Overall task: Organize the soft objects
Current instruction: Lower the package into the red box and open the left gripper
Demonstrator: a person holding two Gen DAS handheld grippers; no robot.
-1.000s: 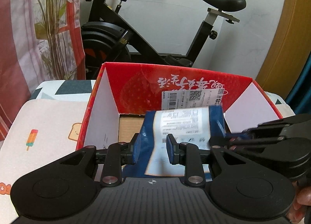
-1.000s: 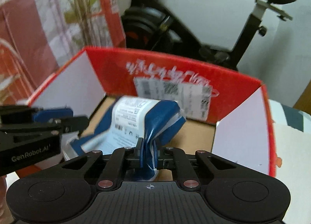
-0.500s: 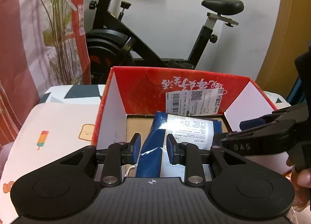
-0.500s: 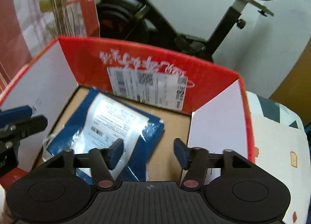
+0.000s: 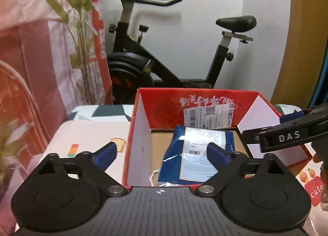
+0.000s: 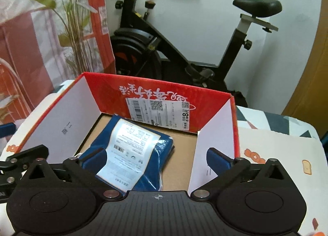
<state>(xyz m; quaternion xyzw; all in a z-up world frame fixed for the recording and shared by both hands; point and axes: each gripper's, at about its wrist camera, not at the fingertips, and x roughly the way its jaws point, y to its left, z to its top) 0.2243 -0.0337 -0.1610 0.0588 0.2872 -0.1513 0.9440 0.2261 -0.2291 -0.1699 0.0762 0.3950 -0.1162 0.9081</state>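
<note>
With jaws wide — blue packet (image 6: 131, 154) boxed.

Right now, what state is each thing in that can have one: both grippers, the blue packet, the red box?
left gripper: open, jaws just spread, nothing between the pads.
right gripper: open, jaws just spread, holding nothing.
blue packet: released, lying flat on the box floor, white label up.
red box: open-topped, flaps standing up, holding the packet.
exercise bike: parked behind the box, unused.

left gripper (image 5: 162, 155): showing matte black linkage, blue pads, silver screws
right gripper (image 6: 156, 159): showing black ribbed body, blue pads, white "DAS" lettering on its side
</note>
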